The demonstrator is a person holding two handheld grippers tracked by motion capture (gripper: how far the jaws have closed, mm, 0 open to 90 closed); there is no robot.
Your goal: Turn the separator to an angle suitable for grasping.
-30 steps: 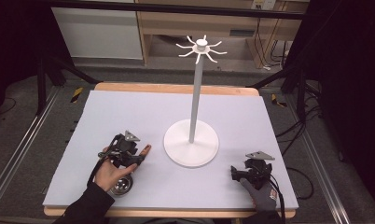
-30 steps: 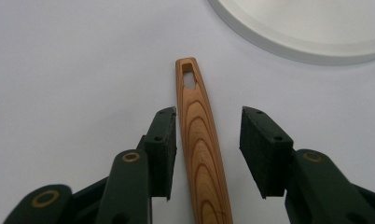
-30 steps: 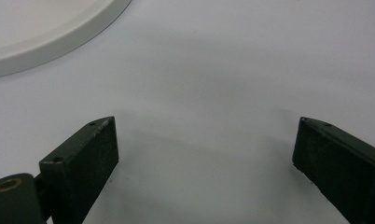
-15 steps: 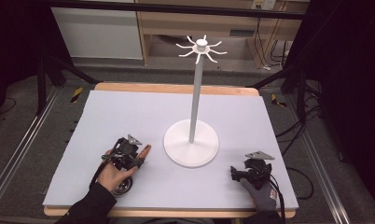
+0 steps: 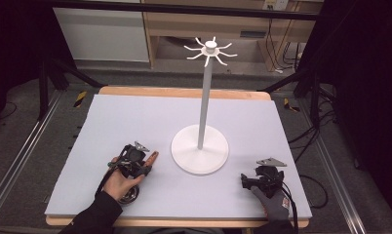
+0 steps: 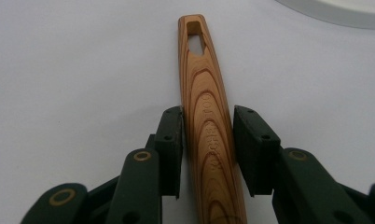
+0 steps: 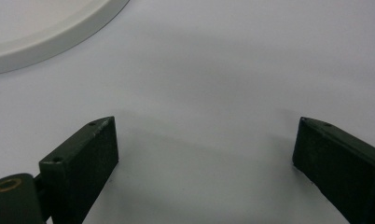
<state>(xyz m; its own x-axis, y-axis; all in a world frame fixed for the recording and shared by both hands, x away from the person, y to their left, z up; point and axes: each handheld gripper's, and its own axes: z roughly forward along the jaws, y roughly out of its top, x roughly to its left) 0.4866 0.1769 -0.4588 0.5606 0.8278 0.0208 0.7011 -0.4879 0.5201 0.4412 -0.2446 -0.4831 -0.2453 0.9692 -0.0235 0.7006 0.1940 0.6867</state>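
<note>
A: Item: wooden handle (image 6: 209, 126), flat on the table (image 5: 135, 117), just left of the white stand (image 5: 200, 148). Left hand-held gripper (image 6: 208, 140) has just been closing; the handle sits between the pads, left pad touching, a sliver of gap at the right.

B: Risk: the tapered, smooth wood may slip or pivot on lifting (metal head hangs heavy behind). Right hand-held gripper (image 7: 204, 140): open, empty, resting on the table.
</note>
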